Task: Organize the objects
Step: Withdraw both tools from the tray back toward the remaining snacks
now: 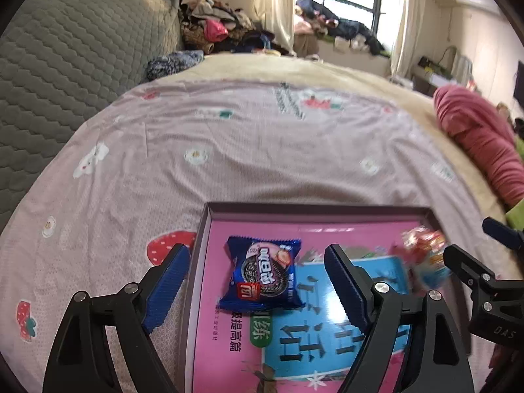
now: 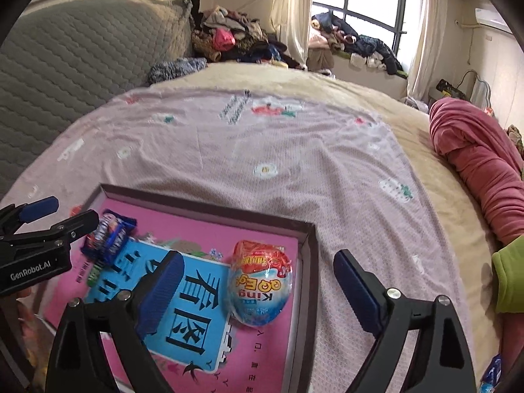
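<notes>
Two snacks are laid in a shallow box lid on a bed.
The cookie packet (image 1: 263, 273) is seen left in the box lid (image 1: 314, 208), the foil egg (image 2: 258, 283) against the right rim; broad bedsheet (image 1: 245, 150) lies beyond. The left gripper (image 1: 258, 290) and right gripper (image 2: 258, 290) are angled downward, jaws wide, nothing held.

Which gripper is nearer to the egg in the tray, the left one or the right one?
Right. The right gripper hangs open just above the egg. The left gripper is over the cookie pack, at the tray's other end.
</notes>
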`<act>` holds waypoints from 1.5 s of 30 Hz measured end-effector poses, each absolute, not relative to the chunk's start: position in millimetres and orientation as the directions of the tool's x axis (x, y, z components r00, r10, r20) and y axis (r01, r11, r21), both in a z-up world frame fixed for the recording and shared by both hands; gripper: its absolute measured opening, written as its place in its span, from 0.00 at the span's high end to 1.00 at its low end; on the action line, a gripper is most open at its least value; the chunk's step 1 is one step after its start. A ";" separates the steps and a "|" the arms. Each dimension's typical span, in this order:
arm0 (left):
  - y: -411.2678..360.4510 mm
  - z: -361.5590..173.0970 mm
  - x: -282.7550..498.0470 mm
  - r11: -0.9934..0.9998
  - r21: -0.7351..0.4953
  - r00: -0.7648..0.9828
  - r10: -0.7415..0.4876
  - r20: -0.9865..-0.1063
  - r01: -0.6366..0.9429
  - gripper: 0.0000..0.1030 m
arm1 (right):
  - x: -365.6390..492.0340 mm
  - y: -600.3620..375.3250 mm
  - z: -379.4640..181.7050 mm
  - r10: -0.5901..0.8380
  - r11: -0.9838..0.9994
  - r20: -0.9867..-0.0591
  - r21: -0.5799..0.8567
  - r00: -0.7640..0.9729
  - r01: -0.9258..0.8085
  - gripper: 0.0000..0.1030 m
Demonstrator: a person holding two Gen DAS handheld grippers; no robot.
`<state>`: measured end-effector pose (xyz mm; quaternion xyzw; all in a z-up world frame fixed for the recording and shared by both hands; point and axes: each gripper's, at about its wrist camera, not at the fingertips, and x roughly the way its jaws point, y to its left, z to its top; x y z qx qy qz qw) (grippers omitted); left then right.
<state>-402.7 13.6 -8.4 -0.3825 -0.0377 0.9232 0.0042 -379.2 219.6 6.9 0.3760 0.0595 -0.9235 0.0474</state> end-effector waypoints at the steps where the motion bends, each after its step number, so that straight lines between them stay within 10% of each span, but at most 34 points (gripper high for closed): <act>1: 11.8 -4.6 -400.3 -0.996 -0.087 -0.712 0.048 -0.701 0.019 0.16 | -375.0 221.2 12.6 -0.045 -0.989 -0.689 -0.073 -0.723 0.130 0.10; 23: 14.3 81.8 -292.7 -0.998 -0.054 -0.834 0.038 -0.550 -0.010 0.13 | -244.0 227.4 100.5 -0.102 -0.985 -0.519 -0.069 -0.849 0.160 0.02; 45: -23.2 51.6 -122.3 -0.998 0.010 -0.717 -0.054 -0.695 0.066 0.13 | -101.7 231.7 84.5 -0.102 -0.990 -0.634 -0.010 -0.767 0.139 0.02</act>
